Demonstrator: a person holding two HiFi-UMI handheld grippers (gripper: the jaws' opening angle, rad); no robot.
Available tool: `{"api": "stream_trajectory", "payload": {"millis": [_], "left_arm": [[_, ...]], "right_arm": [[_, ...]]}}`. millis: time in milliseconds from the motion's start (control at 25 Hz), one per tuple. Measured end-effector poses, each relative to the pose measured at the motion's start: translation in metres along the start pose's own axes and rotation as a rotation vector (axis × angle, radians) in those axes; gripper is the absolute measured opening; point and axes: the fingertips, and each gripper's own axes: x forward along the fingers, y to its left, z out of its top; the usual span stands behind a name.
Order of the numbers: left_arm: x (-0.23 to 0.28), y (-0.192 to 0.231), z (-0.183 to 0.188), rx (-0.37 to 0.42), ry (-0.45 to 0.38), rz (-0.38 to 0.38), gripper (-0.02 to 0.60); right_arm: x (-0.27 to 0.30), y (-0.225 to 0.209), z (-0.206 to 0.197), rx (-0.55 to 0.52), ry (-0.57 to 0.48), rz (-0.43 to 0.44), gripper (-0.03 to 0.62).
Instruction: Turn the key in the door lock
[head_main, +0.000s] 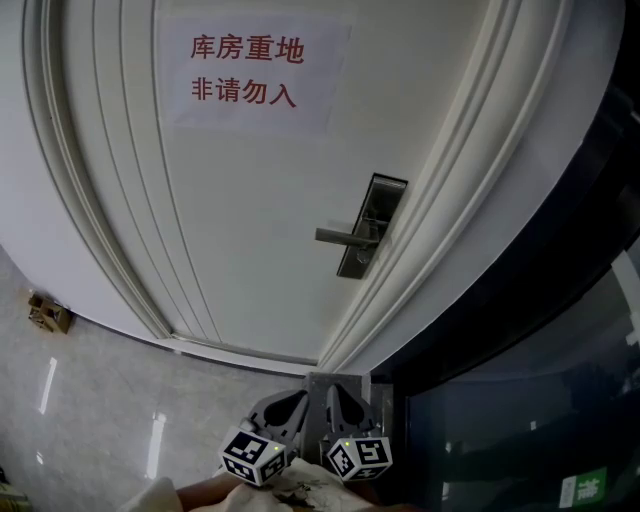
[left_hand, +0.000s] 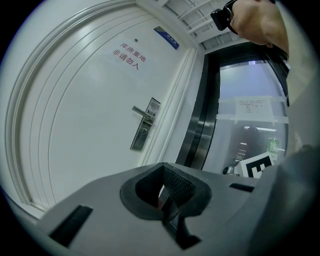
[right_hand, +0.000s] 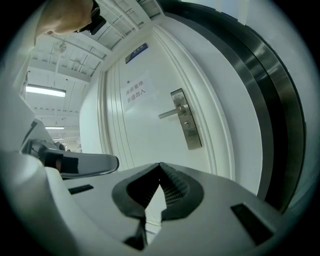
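A steel lock plate (head_main: 368, 228) with a lever handle (head_main: 340, 237) sits on the right side of a white door (head_main: 250, 220). I can make out no key in it. Both grippers hang low in front of the door, side by side and well short of the lock. The left gripper (head_main: 285, 408) has its jaws together, and so does the right gripper (head_main: 345, 398). In the left gripper view the lock plate (left_hand: 144, 129) stands far beyond the shut tips (left_hand: 163, 166). The right gripper view shows the plate (right_hand: 186, 120) above its shut tips (right_hand: 160, 165), with nothing held.
A paper sign (head_main: 250, 70) with red characters is taped high on the door. A dark glass wall (head_main: 520, 400) runs along the right of the door frame. A small brown object (head_main: 48, 313) lies on the tiled floor at the left. A raised hand (left_hand: 255, 20) shows at the top.
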Motion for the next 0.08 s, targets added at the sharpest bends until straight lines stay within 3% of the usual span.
{"api": "stream_trajectory", "payload": {"millis": [80], "left_arm": [[-0.0011, 0.0, 0.0001, -0.003, 0.001, -0.001, 0.005]], "right_arm": [[-0.0003, 0.0011, 0.0004, -0.003, 0.002, -0.002, 0.006]]}}
